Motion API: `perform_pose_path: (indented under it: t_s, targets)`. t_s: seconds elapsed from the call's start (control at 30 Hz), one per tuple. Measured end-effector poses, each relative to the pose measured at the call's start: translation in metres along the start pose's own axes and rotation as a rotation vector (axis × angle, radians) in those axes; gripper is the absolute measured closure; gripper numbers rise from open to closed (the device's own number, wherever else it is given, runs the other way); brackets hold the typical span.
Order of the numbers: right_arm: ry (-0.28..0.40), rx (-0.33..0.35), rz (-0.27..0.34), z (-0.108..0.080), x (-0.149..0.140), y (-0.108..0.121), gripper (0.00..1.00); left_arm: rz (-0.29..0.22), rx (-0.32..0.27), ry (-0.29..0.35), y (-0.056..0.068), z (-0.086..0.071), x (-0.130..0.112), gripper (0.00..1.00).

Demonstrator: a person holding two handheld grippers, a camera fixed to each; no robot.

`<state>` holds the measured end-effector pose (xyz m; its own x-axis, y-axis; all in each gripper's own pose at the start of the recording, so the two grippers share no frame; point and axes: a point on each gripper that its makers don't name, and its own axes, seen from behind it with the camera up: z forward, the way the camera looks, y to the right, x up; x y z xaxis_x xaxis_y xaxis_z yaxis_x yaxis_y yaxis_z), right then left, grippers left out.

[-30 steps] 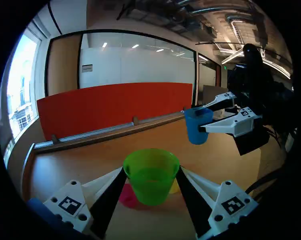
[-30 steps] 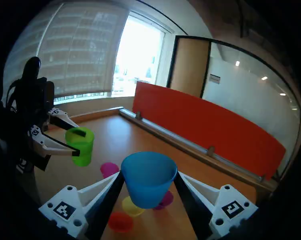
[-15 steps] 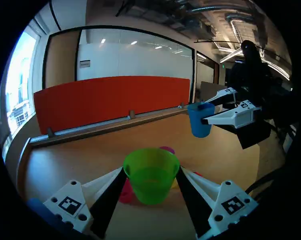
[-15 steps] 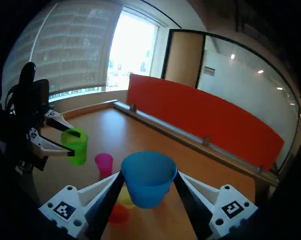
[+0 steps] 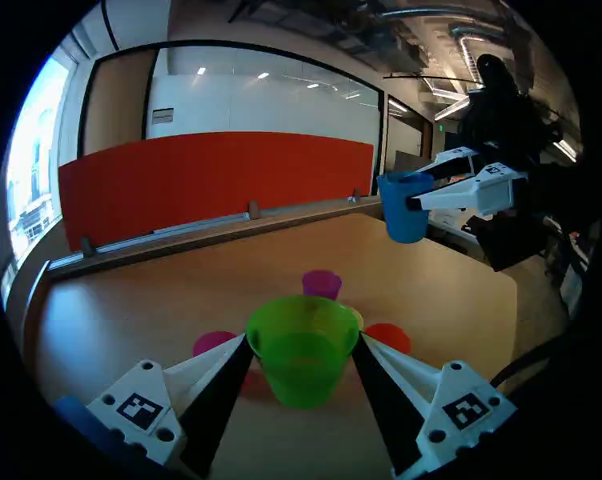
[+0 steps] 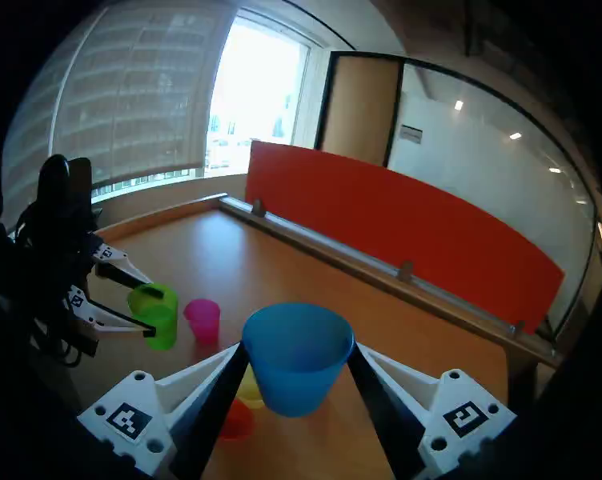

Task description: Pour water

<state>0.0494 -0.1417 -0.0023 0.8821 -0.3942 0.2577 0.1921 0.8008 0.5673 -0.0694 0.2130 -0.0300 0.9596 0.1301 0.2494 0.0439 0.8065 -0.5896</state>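
Green cup (image 5: 302,360) lowered in left gripper (image 5: 302,342) — right gripper (image 6: 298,349) clamps blue cup (image 6: 298,368).

Sitting upright, mouth up, pinched between both fingers of left gripper (image 5: 303,346): translucent green cup (image 5: 303,352), tapering downward, darker toward the bottom. Hanging upright, clamped by both fingers of right gripper (image 6: 298,352): opaque blue cup (image 6: 298,356), same tapered shape, staying well apart from green cup.

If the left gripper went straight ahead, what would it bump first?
Likely the purple cup standing on the table, just beyond the green cup in the left gripper. Depth is unclear, so it might pass above.
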Motion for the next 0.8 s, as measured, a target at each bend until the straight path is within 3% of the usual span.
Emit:
perform_pose_path:
  t_s: [0.2,0.5,0.8]
  targets:
    - [-0.016,-0.005,-0.004,-0.001,-0.005,0.002,0.09,0.016,0.005,-0.027,-0.001,0.011,-0.020,0.15]
    - [-0.023,-0.009,0.004,-0.001,-0.005,0.002,0.09,0.015,-0.028,-0.068,0.012,0.028,-0.048,0.15]
    - [-0.035,-0.009,0.004,-0.001,-0.009,0.001,0.09,0.069,-0.041,-0.105,0.018,0.044,-0.072,0.15]
